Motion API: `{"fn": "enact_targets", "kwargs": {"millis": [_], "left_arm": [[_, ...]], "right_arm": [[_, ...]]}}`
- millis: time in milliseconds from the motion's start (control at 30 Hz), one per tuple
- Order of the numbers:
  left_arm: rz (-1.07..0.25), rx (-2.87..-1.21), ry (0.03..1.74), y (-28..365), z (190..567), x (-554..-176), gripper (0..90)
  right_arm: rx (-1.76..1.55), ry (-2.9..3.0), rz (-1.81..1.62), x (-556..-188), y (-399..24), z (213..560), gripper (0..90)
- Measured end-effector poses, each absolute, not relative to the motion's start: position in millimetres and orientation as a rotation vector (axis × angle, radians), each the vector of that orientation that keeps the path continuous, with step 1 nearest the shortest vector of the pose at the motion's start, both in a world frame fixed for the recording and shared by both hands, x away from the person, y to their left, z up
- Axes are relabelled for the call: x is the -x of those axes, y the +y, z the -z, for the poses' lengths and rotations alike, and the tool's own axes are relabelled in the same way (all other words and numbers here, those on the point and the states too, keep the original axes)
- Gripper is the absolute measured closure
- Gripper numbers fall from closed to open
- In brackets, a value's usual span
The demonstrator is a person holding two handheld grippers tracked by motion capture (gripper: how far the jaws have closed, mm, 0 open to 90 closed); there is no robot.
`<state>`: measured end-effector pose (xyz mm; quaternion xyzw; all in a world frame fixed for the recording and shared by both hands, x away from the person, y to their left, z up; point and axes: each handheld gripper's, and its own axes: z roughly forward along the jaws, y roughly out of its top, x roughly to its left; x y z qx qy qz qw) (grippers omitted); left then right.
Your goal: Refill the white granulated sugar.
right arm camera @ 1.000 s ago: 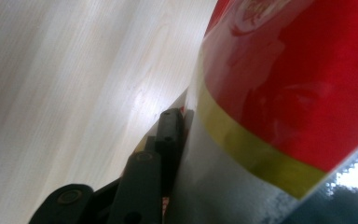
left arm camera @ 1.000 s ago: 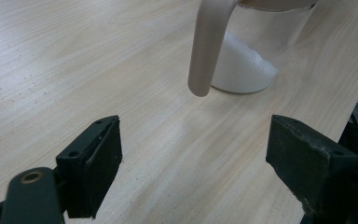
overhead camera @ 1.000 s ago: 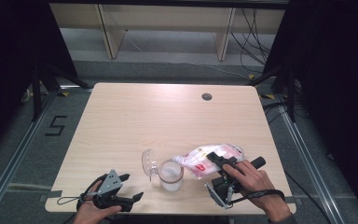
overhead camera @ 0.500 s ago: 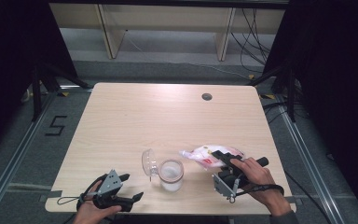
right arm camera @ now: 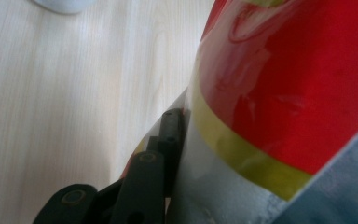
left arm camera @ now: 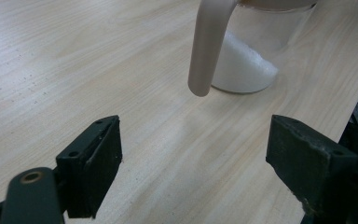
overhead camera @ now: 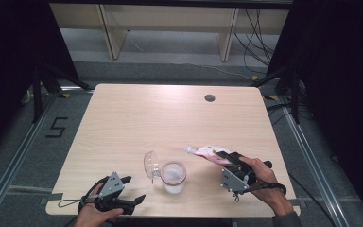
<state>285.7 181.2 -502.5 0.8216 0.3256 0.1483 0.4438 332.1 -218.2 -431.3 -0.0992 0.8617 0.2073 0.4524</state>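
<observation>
We've got the pouch (overhead camera: 211, 153) clamped in the right hand-held gripper (overhead camera: 230, 161); in the right gripper view one black jaw is pressed flat against the red-and-yellow printed film (right arm camera: 298, 93), so we read it as a firm grip, not a hover. The pouch's spout end points left toward the jar (overhead camera: 173, 177) but stops short of its mouth. The jar stands upright near the front of the tabletop (overhead camera: 170, 113), its hinged clear lid (overhead camera: 150, 164) flipped open to the left. The left gripper view shows white powder (left arm camera: 242, 70) already heaped in the bottom of the jar.

Our read on progress: the jar is open, the pouch is picked up and roughly aimed, and some fill is already inside. Left to do: bring the spout over the rim, tip, pour, then set the pouch down and close the lid.

The left hand-held gripper (overhead camera: 133, 190) sits low at the front left corner, jaws spread wide with nothing between them, pointed at the jar from just beside it.

Room for moving: the whole far half of the tabletop is bare apart from a cable grommet (overhead camera: 210, 98), so there is plenty of room to swing. The tight spots are the front edge, close behind both hands and not far from the jar, and the open lid on the jar's left, so the pouch should approach from the right.
</observation>
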Motion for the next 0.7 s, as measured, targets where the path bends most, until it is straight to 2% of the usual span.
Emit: {"fn": "enact_targets", "kwargs": {"millis": [67, 300, 700], "left_arm": [[-0.369, -2.035, 0.807, 181, 503, -286, 17.9], [-0.353, -2.001, 0.819, 179, 503, -285, 17.9], [-0.358, -2.009, 0.818, 180, 502, -285, 17.9]], "right_arm": [[0.31, 2.104, -0.509, -337, -218, 430, 73.7], [0.159, 2.15, -0.646, -344, -221, 445, 74.1], [-0.04, 2.169, -0.786, -349, -236, 450, 74.3]]}}
